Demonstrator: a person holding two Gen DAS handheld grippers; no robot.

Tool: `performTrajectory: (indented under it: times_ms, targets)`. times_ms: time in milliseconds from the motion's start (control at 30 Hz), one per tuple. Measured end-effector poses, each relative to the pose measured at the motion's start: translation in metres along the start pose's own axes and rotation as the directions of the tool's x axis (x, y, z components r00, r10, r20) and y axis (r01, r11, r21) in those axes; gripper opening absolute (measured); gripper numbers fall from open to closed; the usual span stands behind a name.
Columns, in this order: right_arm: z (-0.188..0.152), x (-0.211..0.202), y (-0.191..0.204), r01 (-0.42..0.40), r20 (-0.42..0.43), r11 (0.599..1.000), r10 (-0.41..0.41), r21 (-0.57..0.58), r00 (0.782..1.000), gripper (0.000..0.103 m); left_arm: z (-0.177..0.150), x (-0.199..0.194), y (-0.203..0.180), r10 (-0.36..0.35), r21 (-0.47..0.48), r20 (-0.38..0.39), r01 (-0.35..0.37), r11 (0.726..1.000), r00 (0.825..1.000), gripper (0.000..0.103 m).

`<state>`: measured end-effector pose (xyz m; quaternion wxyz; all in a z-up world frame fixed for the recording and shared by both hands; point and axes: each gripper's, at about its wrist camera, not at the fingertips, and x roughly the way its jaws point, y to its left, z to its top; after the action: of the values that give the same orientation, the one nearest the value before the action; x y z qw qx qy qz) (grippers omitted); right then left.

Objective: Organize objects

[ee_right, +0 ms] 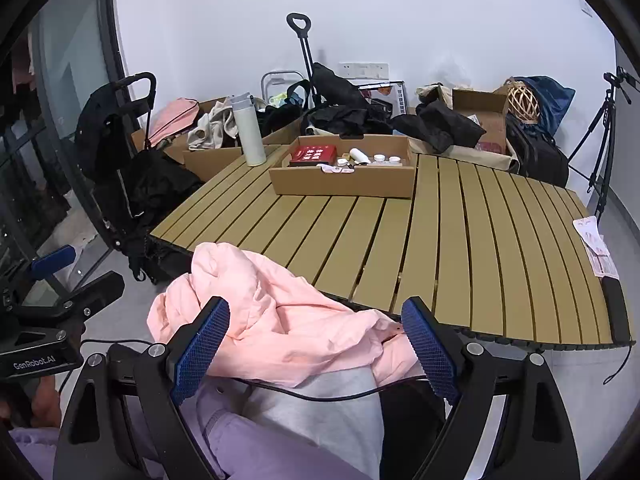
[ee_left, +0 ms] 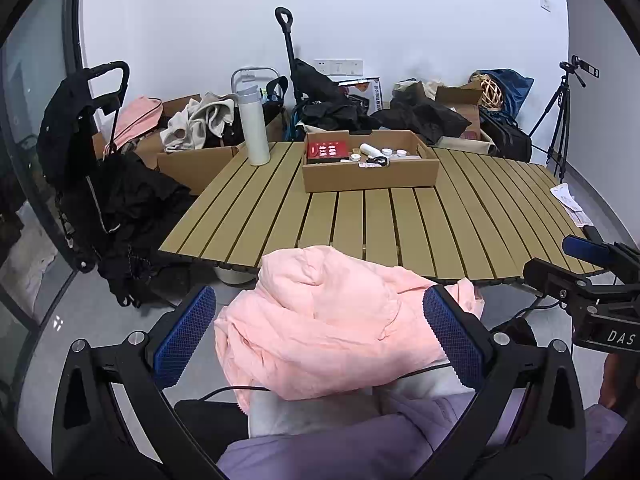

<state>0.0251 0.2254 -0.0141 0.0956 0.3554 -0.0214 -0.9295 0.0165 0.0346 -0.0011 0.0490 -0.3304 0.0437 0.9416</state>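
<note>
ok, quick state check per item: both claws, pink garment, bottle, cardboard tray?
left claw: open, pads either side of the garment, not pinching
right claw: open, empty
pink garment: crumpled, on person's lap at table edge
white bottle: upright, lid on
cardboard tray: open-topped, holding small items, on slatted table

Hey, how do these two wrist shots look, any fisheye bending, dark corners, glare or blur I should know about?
Left wrist view: strong fisheye, the slatted table bows and the corners go black; soft even light, no hard shadows. Right wrist view: same curving, the window frame at left arcs; the pink garment and cardboard tray look sharp, with no glare or motion blur.
</note>
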Motion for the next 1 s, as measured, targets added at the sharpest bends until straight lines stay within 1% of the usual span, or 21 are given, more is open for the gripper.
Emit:
performTrajectory:
  times_ms: [200, 700, 1000]
  targets:
    - [-0.0001, 0.0010, 0.0003, 0.002, -0.003, 1.000, -0.002, 0.002, 1.000, 0.091, -0.0003, 0.0008, -0.0003, 0.003, -0.004, -0.010, -0.003, 1.000, 1.000, 0.103]
    - [0.0020, -0.0038, -0.0035, 0.010, 0.013, 1.000, -0.010, 0.023, 1.000, 0.091, 0.0004, -0.0003, 0.0003, 0.007, -0.002, -0.004, -0.007, 1.000, 1.000, 0.103]
    - [0.0013, -0.0037, -0.0025, 0.015, 0.013, 1.000, -0.016, 0.017, 1.000, 0.091, 0.0004, -0.0005, 0.0001, 0.008, -0.002, -0.004, -0.008, 1.000, 1.000, 0.103]
